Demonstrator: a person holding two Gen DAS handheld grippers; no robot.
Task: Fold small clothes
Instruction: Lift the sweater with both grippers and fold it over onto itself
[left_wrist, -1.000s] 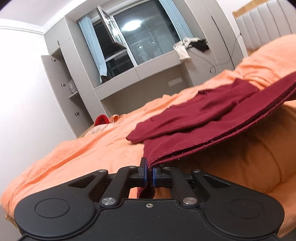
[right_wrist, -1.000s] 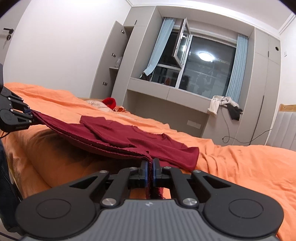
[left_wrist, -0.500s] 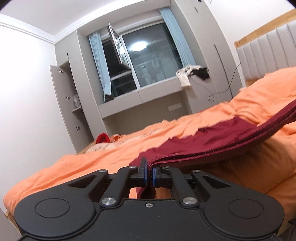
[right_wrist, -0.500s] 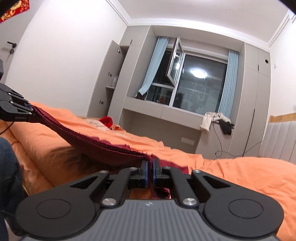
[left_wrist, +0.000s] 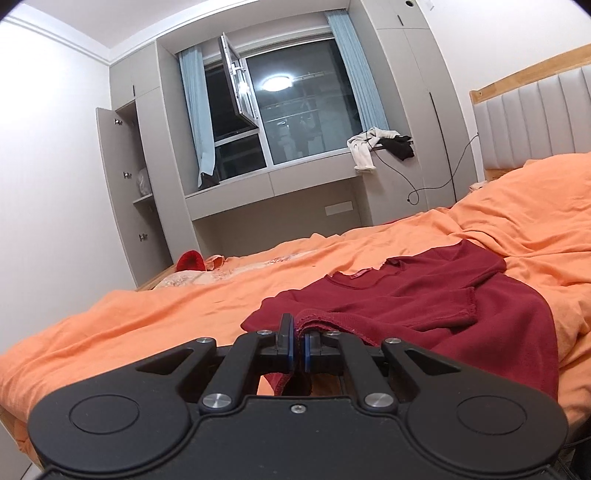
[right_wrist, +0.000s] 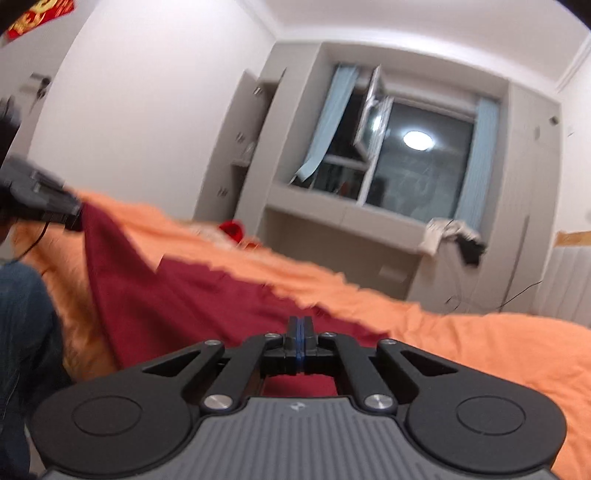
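Orange duvet (left_wrist: 184, 306), open window (left_wrist: 295, 110), perhaps a red hat (left_wrist: 190, 261).

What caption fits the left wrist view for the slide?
Left claw shut on the hem of a dark red shirt spread over the orange bedspread, facing the window.

The left gripper (left_wrist: 299, 345) is showing a matte black body, round embossed discs, silver pivot screws and blue-edged fingers (left_wrist: 286, 341). The right gripper (right_wrist: 299, 341) is wearing a ribbed grey plate with a small logo. Blue denim (right_wrist: 22, 332) is covering the person's leg.
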